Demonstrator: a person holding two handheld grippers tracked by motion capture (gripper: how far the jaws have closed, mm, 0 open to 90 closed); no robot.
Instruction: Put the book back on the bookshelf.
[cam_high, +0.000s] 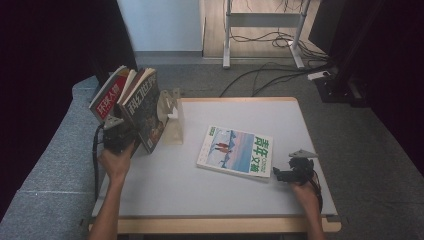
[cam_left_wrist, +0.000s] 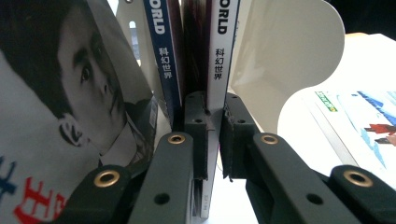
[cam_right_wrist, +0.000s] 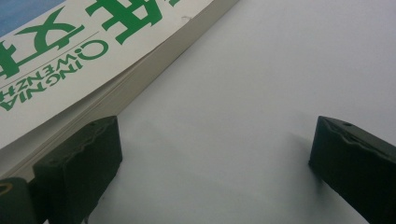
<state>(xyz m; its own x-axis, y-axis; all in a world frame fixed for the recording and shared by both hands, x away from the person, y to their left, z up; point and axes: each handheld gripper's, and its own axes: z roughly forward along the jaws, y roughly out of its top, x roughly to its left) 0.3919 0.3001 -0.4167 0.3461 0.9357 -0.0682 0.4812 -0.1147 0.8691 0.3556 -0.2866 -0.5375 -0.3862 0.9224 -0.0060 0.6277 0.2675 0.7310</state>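
My left gripper (cam_high: 131, 131) stands at the table's left edge, shut on the spine of a dark magazine (cam_high: 146, 111) that stands upright. In the left gripper view the left gripper (cam_left_wrist: 214, 122) pinches that white spine (cam_left_wrist: 219, 70), with a second blue-spined magazine (cam_left_wrist: 166, 60) beside it. A red-covered magazine (cam_high: 107, 95) leans further left. A magazine with green characters (cam_high: 235, 151) lies flat in the table's middle. My right gripper (cam_high: 278, 174) rests low just right of it, open; in the right gripper view the right gripper (cam_right_wrist: 215, 154) has its left jaw next to the page edges (cam_right_wrist: 140, 86).
A clear bookend (cam_high: 172, 117) stands at the back left behind the upright magazines; its white plate (cam_left_wrist: 289, 56) rises past the spine. The grey tabletop (cam_high: 200, 190) is bare at the front. Cables and desk legs (cam_high: 227, 35) lie on the floor beyond.
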